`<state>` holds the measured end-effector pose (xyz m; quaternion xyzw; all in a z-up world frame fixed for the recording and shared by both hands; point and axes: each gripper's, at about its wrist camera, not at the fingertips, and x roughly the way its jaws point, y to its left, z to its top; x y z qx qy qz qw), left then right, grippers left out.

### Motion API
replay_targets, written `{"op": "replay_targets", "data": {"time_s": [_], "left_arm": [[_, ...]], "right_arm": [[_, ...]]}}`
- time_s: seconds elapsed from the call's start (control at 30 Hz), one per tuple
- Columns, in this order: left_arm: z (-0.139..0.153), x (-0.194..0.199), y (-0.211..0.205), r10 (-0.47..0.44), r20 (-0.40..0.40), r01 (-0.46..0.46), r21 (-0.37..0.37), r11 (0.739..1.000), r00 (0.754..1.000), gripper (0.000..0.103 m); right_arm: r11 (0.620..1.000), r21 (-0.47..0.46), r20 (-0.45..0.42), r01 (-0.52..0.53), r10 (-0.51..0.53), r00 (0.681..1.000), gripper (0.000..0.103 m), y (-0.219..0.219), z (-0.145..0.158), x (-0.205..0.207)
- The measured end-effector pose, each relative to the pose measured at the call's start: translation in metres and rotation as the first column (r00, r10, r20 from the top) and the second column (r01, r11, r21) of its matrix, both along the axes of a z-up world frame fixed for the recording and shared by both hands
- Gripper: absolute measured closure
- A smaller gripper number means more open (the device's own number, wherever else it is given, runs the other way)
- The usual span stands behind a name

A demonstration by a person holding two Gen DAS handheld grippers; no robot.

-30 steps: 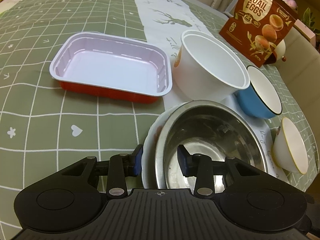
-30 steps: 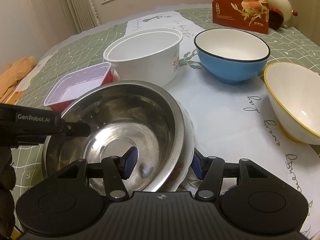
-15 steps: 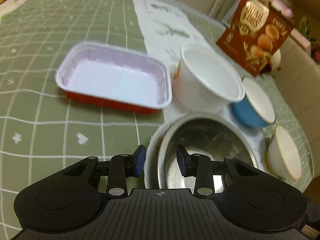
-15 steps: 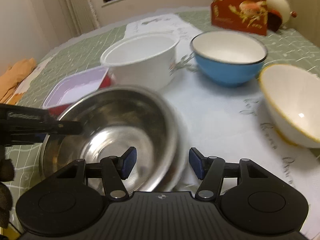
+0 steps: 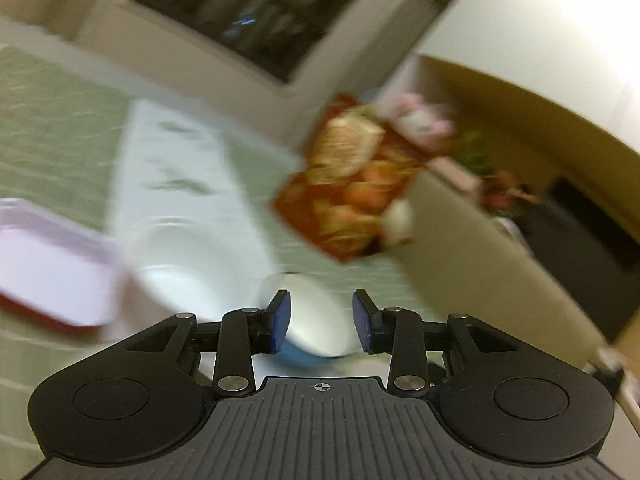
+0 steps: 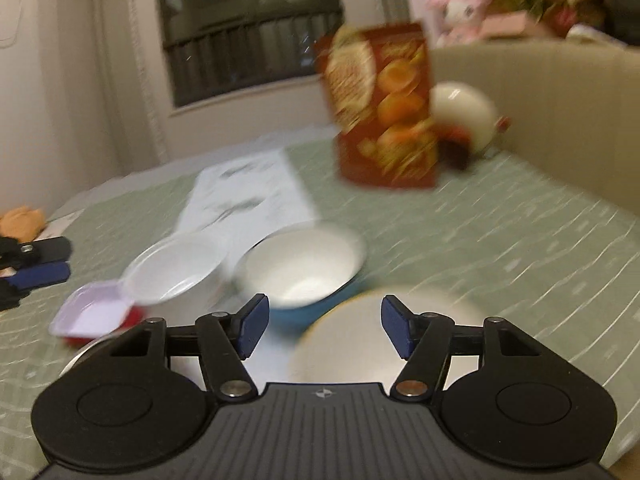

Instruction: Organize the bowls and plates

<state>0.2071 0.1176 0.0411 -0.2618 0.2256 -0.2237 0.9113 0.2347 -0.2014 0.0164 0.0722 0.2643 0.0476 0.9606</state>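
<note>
Bowls: blue bowl (image 6: 304, 268) and yellow-rimmed bowl (image 6: 360, 344) sit close together. Right gripper (image 6: 324, 326), jaws just opening, and left gripper (image 5: 320, 322) both half-open, empty. Risk: hasty reach knocks neighbouring bowl.

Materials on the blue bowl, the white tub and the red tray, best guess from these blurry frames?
Blue bowl: looks glazed ceramic or enamel, with a glossy white inside and blue outside; the blur leaves it open.
White tub: probably thin plastic or coated paper, matte white with a rolled rim.
Red tray: likely a disposable foil or plastic tray, red outside, pale lining, thin flanged rim.
</note>
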Motion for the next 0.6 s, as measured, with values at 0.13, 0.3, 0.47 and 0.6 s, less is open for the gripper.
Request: {"op": "replay_targets", "data": {"time_s": [0.13,0.3,0.47,0.6], "left_arm": [[-0.007,0.005,-0.054,-0.059,0.034,0.057,0.059,0.997,0.998,0.084],[-0.039,0.028,-0.109,-0.094,-0.112,0.114,0.183,0.976,0.989,0.086],[-0.055,0.055,-0.141,-0.066,-0.240,0.135,0.284,0.949,0.968,0.084],[-0.069,0.064,-0.135,-0.066,-0.322,0.147,0.234,0.961,0.945,0.084]], "right_arm": [[0.998,-0.060,0.064,-0.035,0.039,0.997,0.031,-0.040,0.000,0.029],[0.995,0.082,-0.025,-0.050,0.052,0.998,0.031,-0.098,-0.033,0.069],[0.987,0.153,-0.152,-0.042,0.066,0.986,0.032,-0.120,-0.047,0.077],[0.982,0.164,-0.157,-0.090,0.116,0.981,0.032,-0.121,-0.050,0.073]]}}
